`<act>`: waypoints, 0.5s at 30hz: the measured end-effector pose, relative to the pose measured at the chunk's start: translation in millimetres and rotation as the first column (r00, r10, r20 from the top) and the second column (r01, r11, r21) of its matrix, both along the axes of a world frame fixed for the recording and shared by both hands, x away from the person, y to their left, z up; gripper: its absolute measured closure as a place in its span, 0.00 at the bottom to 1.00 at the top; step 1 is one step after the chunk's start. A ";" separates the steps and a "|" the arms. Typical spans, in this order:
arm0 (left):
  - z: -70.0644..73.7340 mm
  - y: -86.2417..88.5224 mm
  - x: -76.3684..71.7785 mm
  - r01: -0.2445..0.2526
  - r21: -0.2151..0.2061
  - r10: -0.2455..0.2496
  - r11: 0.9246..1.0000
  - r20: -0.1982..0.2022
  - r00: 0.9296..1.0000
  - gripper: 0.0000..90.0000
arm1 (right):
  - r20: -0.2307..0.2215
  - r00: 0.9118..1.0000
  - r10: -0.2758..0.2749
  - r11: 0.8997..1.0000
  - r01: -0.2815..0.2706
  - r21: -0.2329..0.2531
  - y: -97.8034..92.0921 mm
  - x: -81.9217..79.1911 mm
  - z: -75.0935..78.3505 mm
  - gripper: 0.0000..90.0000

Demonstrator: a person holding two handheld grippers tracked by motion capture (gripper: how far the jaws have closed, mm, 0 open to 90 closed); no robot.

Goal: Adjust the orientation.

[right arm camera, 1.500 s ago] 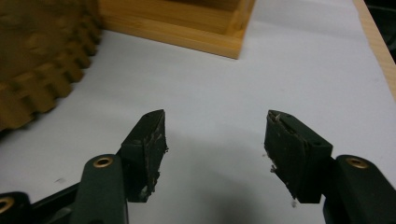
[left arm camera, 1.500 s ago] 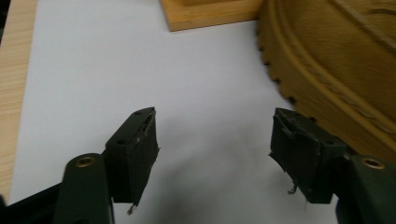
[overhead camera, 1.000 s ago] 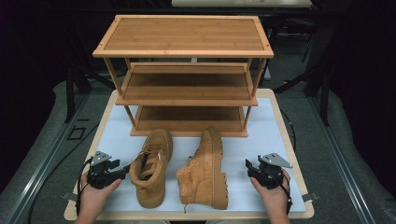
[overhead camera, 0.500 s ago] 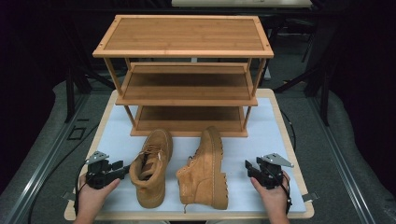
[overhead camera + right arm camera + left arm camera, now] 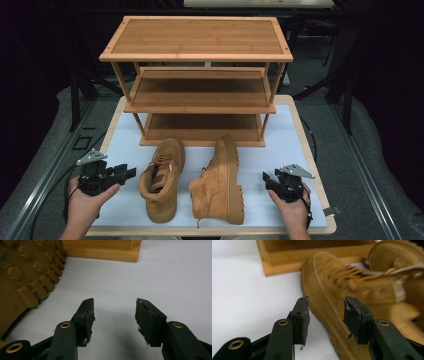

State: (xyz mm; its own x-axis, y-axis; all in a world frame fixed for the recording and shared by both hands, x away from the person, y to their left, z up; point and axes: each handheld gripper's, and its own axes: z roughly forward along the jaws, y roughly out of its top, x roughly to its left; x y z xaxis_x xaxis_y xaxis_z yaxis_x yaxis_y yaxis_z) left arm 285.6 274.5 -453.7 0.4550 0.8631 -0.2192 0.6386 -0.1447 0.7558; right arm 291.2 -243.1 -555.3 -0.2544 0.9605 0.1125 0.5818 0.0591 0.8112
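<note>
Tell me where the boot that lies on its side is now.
In the high view, the tipped boot lies right of the upright boot, before the wooden shoe rack, nearer the right gripper.

Upright tan suede lace-up boot motion-blurred across laces and collar in the left gripper view, its heel cut by the right edge, second tan boot lying on its side cropped to lugged sole at the right gripper view's left edge, three-tier bamboo shoe rack reduced to its base rail.
</note>
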 end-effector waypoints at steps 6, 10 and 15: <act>23.0 -11.7 1.2 0.021 -0.056 -0.020 0.998 0.018 1.000 0.59 | -0.002 1.000 -0.010 1.000 0.010 0.016 -2.3 -0.1 0.8 0.54; 23.2 -20.2 1.9 0.031 -0.067 -0.029 0.997 0.023 0.999 0.59 | -0.002 1.000 -0.010 1.000 0.010 0.025 -3.2 -0.3 1.0 0.54; 15.1 -31.6 -1.3 0.016 -0.080 -0.013 0.997 0.041 0.999 0.61 | -0.008 1.000 -0.009 0.999 0.009 0.032 -4.5 0.1 0.2 0.54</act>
